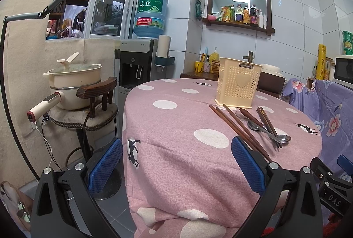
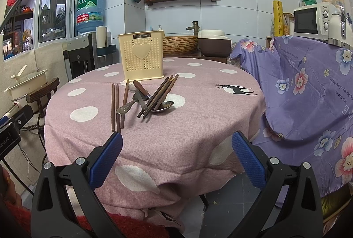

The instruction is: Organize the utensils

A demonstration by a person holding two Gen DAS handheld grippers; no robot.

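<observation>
left tool (image 1: 176, 163) spread, holding nothing | right tool (image 2: 176, 160) spread, holding nothing | chopsticks (image 2: 115, 105) and spoons (image 2: 164, 105) loose on worktop (image 2: 198, 88) before holder (image 2: 141, 56)

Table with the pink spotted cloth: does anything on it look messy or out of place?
Yes. The chopsticks and spoons lie loose and crisscrossed on the tablecloth in front of the cream holder, not in it. Nothing looks spilled or broken.

Wooden chopsticks (image 2: 154, 95) and spoons (image 2: 164, 106) loose before upright cream holder (image 2: 141, 56).
</observation>
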